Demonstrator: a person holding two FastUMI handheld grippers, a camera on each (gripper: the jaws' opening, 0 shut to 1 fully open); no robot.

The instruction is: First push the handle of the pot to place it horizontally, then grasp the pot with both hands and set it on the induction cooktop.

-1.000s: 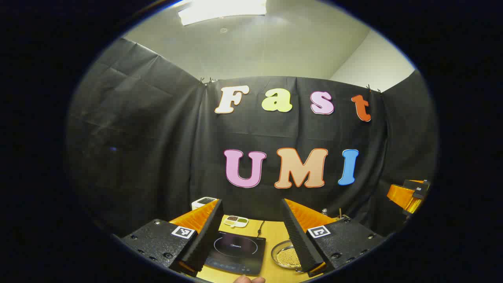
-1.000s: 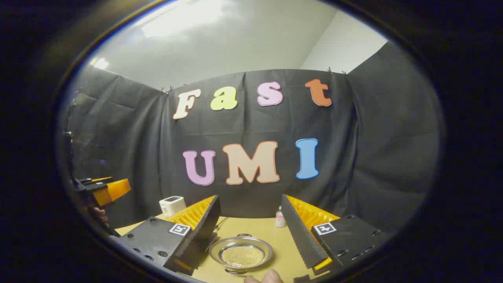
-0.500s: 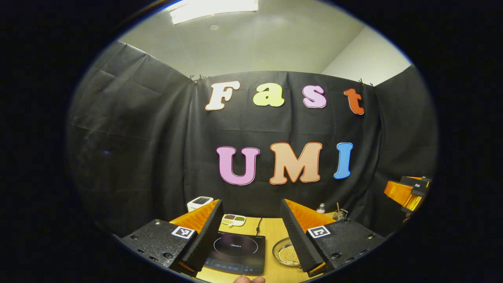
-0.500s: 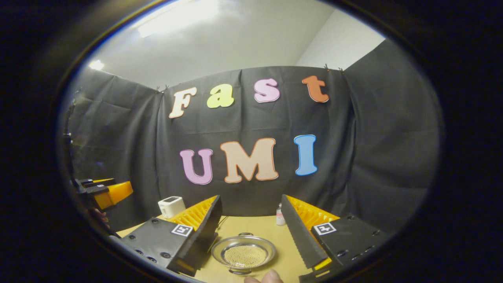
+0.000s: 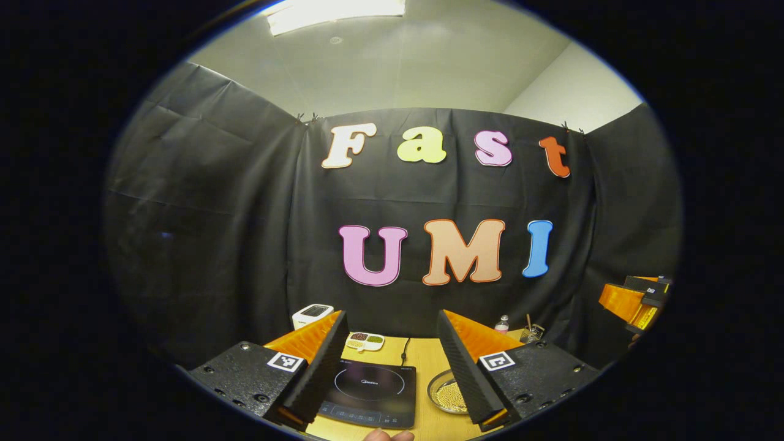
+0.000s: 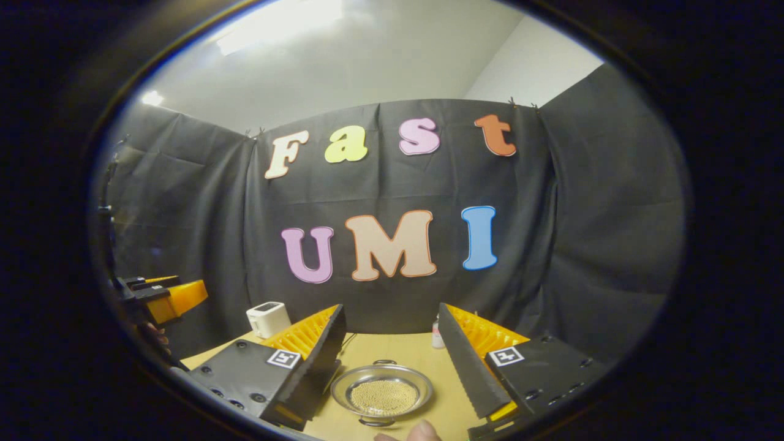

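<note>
Left gripper view: left gripper (image 5: 392, 367) is held above the table (image 5: 422, 367), jaws spread wide, nothing between them. Induction cooktop (image 5: 369, 393) lies on the table below and ahead, framed in the gap nearer the left finger. Pot (image 5: 448, 393), a shallow steel pan with small pale beads in it, sits just beside the cooktop's right edge, partly hidden behind the right finger. Right gripper (image 5: 634, 300) shows far off at the right edge, held up in the air.

Right gripper view: right gripper (image 6: 392, 367) is also wide open and empty, well above the table. Pot (image 6: 381, 393) sits centred in the gap between the fingers, below and ahead, touching neither. Its two loop handles (image 6: 375, 421) line up near-far here, not side to side. Left gripper (image 6: 168, 297) shows at the left edge.

Judgement: step one not yet begun. Next move calls for lowering one gripper to a handle and nudging it sideways until the handles sit crosswise; only then can both grippers take them.
</note>
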